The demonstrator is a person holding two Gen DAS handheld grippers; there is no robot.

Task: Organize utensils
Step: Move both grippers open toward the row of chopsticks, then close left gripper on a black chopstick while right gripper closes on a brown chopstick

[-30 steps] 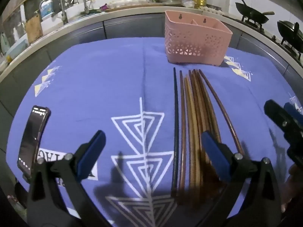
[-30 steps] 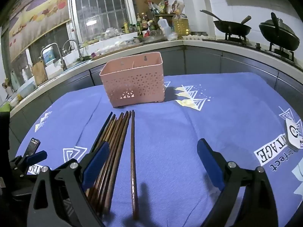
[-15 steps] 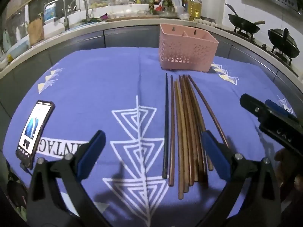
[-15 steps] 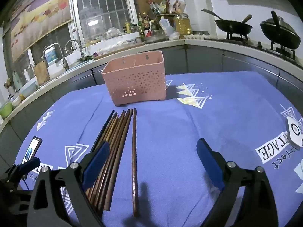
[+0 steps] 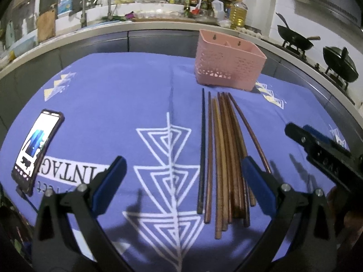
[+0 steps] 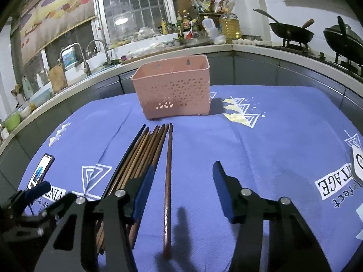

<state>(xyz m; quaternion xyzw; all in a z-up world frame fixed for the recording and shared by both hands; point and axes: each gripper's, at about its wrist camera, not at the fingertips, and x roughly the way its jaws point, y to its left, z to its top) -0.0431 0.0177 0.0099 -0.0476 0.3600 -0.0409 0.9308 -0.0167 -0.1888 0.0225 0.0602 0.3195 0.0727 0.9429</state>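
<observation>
Several chopsticks [image 5: 223,158] lie side by side on the bench [image 5: 113,104], which is covered by a blue cloth printed with white triangles. One black stick [image 5: 202,149] sits at the left edge of the row, and a single reddish chopstick [image 6: 168,181] lies just apart from the others on the right. Their far tips point at a pink perforated basket [image 6: 174,90] that stands upright near the far edge of the cloth, close to the tips but not touching them.

The left gripper [image 5: 181,176] hovers over the near end of the row, jaws spread wide and released, nothing pressed between them — its right finger [image 5: 256,179] overlaps the bundle in the view. The right gripper [image 6: 181,188] has its jaws closing with the lone reddish chopstick between them; the pads do not yet touch it. Its left finger [image 6: 143,195] sits between that stick and the rest of the bundle, possibly brushing the nearest sticks, though the view is too dim to be sure.

A lit phone [image 5: 36,147] lies on the cloth at the far left, well apart from the chopsticks. Behind the bench a counter carries taps, bottles and two black woks [image 6: 292,31] — all well clear of the work.
</observation>
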